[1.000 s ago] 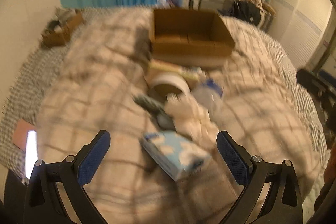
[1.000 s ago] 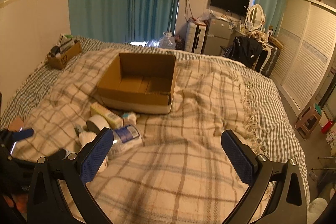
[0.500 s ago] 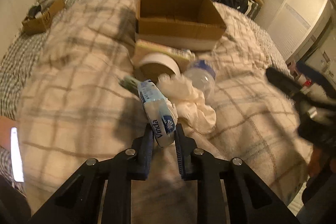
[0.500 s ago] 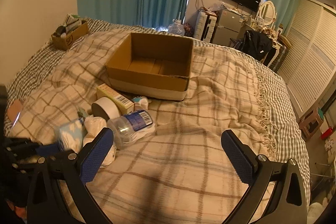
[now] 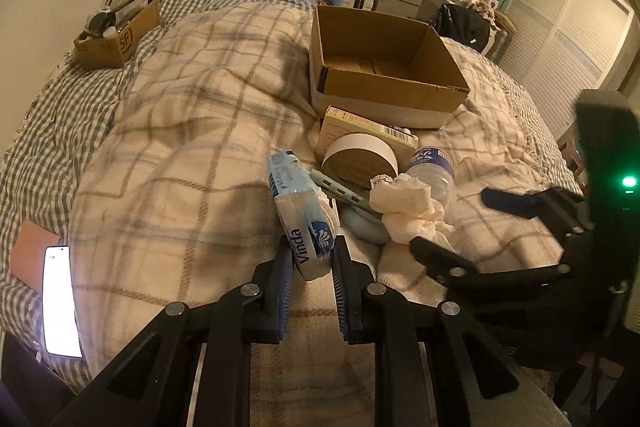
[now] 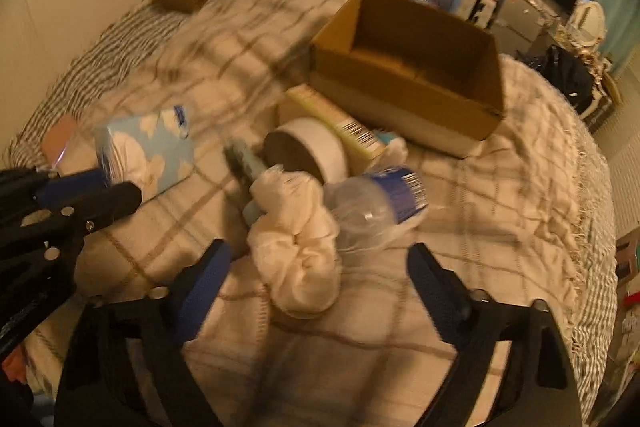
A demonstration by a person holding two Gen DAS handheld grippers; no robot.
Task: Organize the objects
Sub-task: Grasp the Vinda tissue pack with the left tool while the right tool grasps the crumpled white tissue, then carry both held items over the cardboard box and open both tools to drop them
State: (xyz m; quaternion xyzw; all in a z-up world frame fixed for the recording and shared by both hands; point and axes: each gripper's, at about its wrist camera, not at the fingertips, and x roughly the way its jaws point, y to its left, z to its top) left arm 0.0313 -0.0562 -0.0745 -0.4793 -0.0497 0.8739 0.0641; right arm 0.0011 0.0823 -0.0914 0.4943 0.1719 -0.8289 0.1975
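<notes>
My left gripper [image 5: 312, 259] is shut on a blue Vinda tissue pack [image 5: 298, 211] and holds it above the plaid blanket; the pack also shows in the right wrist view [image 6: 148, 151]. My right gripper [image 6: 316, 275] is open, its fingers either side of a crumpled white cloth [image 6: 296, 235] and a clear plastic bottle [image 6: 376, 211]. Behind them lie a tape roll [image 6: 308, 147], a flat yellow box [image 6: 340, 123] and a grey remote-like strip [image 5: 340, 189]. An open empty cardboard box [image 5: 380, 63] stands further back.
A small cardboard box [image 5: 116, 35] of odds and ends sits at the bed's far left. A lit phone [image 5: 60, 303] lies at the near left edge. Curtains, a TV and wardrobes stand beyond the bed.
My left gripper closed on the tissue pack and lifted it. My right gripper moved down and left, close over the cloth and bottle.
</notes>
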